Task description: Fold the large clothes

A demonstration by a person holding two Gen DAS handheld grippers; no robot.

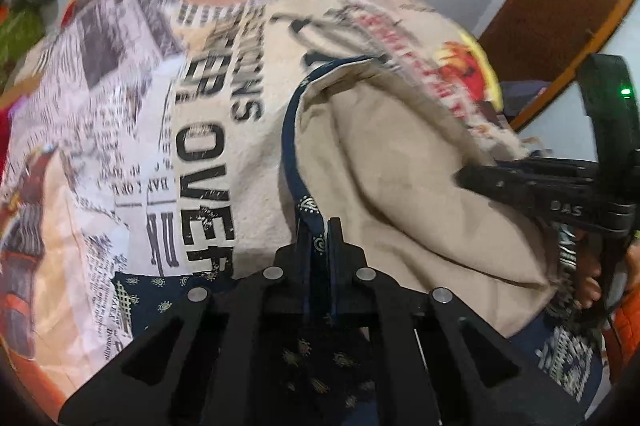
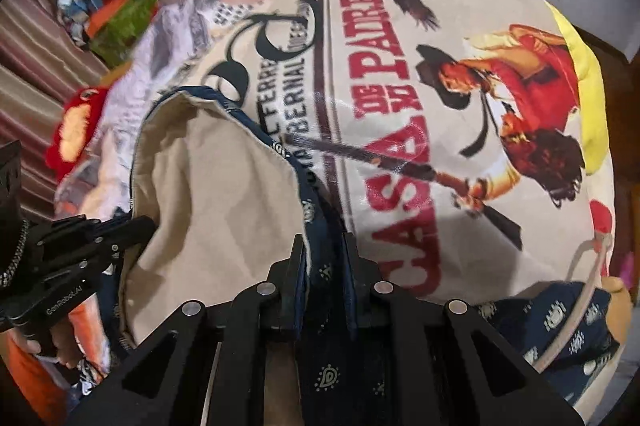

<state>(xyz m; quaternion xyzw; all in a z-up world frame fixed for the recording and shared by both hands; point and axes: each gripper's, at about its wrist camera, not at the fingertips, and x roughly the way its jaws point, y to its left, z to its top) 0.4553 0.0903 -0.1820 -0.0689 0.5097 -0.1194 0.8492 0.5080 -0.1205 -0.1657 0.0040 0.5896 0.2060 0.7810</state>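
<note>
A large garment (image 1: 400, 166), navy paisley outside with a plain beige lining, hangs lifted between both grippers above a bed. My left gripper (image 1: 320, 228) is shut on its navy hem, which runs up and away from the fingers. My right gripper (image 2: 322, 242) is shut on the navy edge at the other side, and the beige lining (image 2: 224, 186) sags to its left. Each view shows the other gripper: the right one (image 1: 520, 186) at the right side, the left one (image 2: 100, 230) at the left side.
A bedsheet (image 1: 200, 146) (image 2: 400, 106) printed with posters and newsprint covers the bed below. Loose clothes (image 2: 116, 10) are piled at its far left, near a striped curtain (image 2: 32, 66). A yellow cushion (image 2: 580, 66) lies at the right and brown wooden furniture (image 1: 560, 6) stands behind.
</note>
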